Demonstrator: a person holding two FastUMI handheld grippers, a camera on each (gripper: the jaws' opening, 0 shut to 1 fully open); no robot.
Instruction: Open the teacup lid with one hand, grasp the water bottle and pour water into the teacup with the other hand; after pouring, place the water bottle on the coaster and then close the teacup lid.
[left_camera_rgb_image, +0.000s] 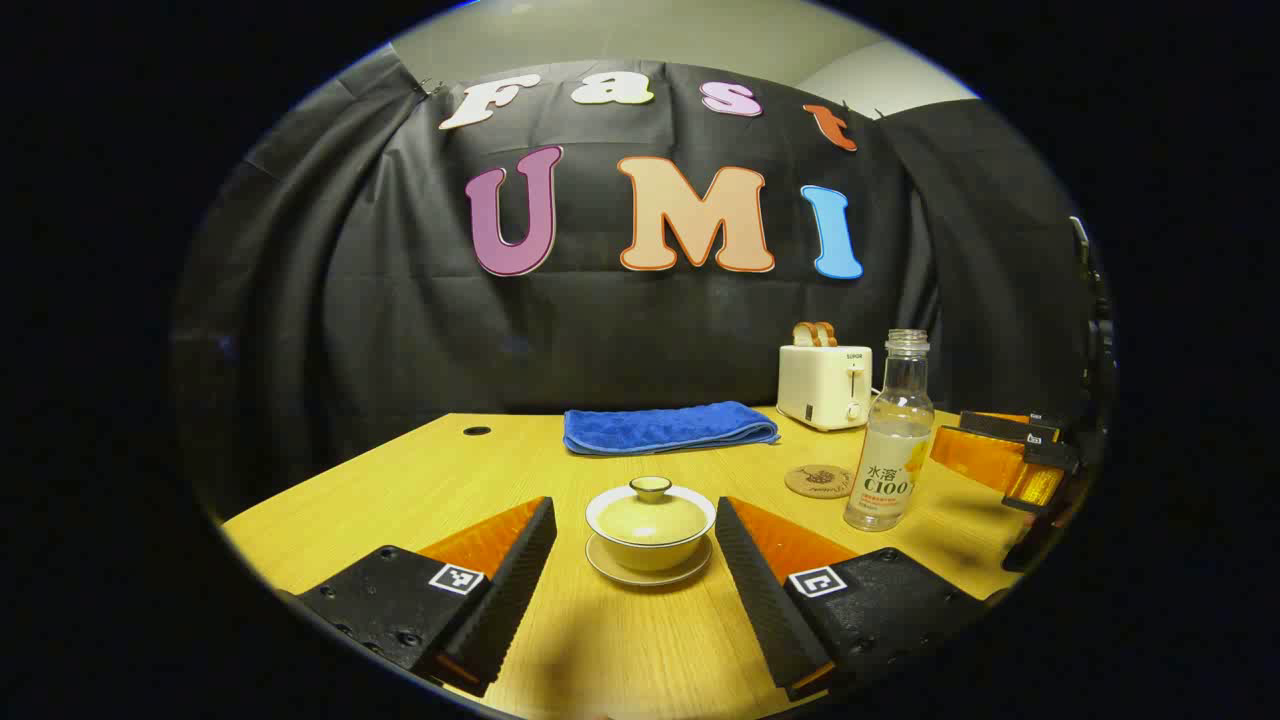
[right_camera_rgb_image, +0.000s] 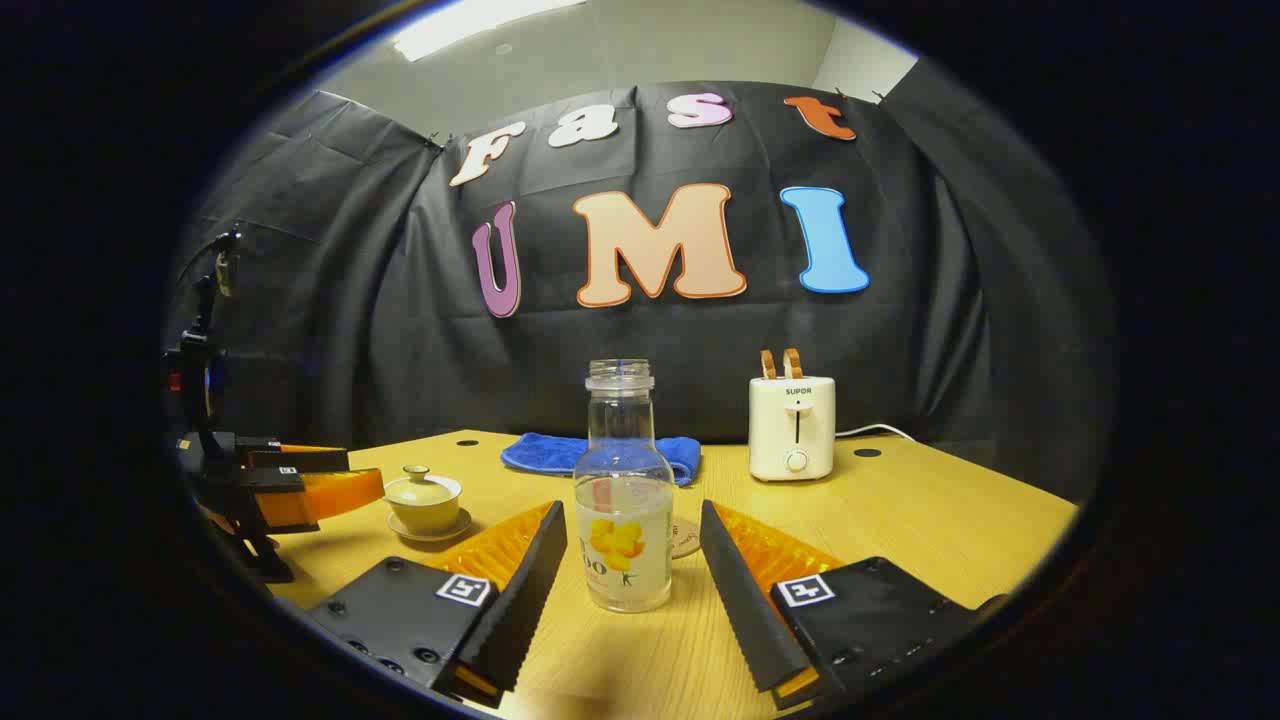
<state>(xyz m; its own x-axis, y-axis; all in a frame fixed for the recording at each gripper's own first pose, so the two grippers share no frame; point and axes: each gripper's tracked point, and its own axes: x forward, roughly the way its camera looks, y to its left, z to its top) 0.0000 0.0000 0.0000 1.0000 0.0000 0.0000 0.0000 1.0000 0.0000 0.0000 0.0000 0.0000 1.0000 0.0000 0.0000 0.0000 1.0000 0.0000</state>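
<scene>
Both tongs spread and empty: the left tongs (left_camera_rgb_image: 635, 535) face the lidded teacup (left_camera_rgb_image: 650, 528) dead ahead, while the upright, uncapped bottle (right_camera_rgb_image: 624, 500) stands between the right tongs' (right_camera_rgb_image: 627, 560) tips, right of the teacup, coaster (left_camera_rgb_image: 818, 480) just behind it.

Bare table (left_camera_rgb_image: 640, 660) lies before the teacup (left_camera_rgb_image: 650, 520); the water bottle (left_camera_rgb_image: 893, 440) and toaster (left_camera_rgb_image: 824, 385) crowd its right.

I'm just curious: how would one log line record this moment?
left gripper: open at cup | right gripper: open at bottle | lid: on
</scene>
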